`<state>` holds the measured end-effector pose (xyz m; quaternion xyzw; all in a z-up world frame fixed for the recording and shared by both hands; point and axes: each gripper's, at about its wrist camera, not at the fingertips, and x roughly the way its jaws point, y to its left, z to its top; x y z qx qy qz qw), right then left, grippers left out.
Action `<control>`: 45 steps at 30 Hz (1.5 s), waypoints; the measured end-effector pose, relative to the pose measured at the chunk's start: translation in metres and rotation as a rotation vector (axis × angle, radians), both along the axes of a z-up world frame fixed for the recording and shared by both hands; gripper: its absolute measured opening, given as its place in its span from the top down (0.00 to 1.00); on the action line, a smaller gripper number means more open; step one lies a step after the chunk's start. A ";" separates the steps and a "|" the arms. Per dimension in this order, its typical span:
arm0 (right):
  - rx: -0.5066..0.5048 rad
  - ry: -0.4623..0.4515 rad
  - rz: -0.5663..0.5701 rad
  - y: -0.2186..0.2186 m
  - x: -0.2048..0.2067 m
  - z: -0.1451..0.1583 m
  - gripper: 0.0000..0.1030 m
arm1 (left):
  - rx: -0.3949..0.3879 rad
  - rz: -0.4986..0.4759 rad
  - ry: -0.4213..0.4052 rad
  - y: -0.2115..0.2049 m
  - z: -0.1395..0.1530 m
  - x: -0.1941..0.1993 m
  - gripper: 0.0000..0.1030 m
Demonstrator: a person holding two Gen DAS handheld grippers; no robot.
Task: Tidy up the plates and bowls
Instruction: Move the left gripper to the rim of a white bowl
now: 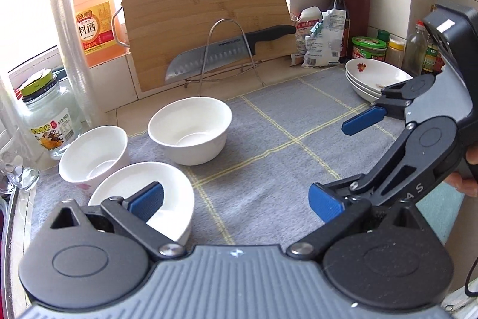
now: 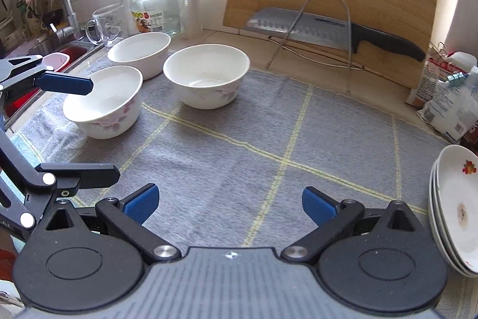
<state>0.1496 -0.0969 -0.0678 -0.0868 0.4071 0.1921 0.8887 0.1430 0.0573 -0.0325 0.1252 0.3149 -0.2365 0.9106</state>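
Three white bowls stand on a grey checked mat. In the left wrist view the nearest bowl lies under the left finger of my left gripper, which is open and empty. A second bowl is at the left, a third in the middle. A stack of white plates sits at the far right. My right gripper is open and empty above the mat. In its view the bowls are ahead to the left and the plates at the right edge.
A bamboo cutting board and a big knife lean in a wire rack at the back. Bottles, jars and bags crowd the back right corner. A jar, glass mug and sink are at the left.
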 end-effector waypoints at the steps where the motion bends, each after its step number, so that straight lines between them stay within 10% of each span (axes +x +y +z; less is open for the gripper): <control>1: -0.005 -0.001 0.008 0.009 0.000 0.000 0.00 | -0.002 -0.002 -0.001 0.009 0.001 0.001 0.01; 27: -0.069 -0.062 0.307 0.112 0.019 -0.014 0.00 | 0.058 0.089 0.155 0.089 -0.015 0.078 0.03; 45: -0.066 -0.089 0.373 0.131 0.033 -0.017 0.13 | 0.059 -0.019 0.251 0.090 -0.022 0.102 0.33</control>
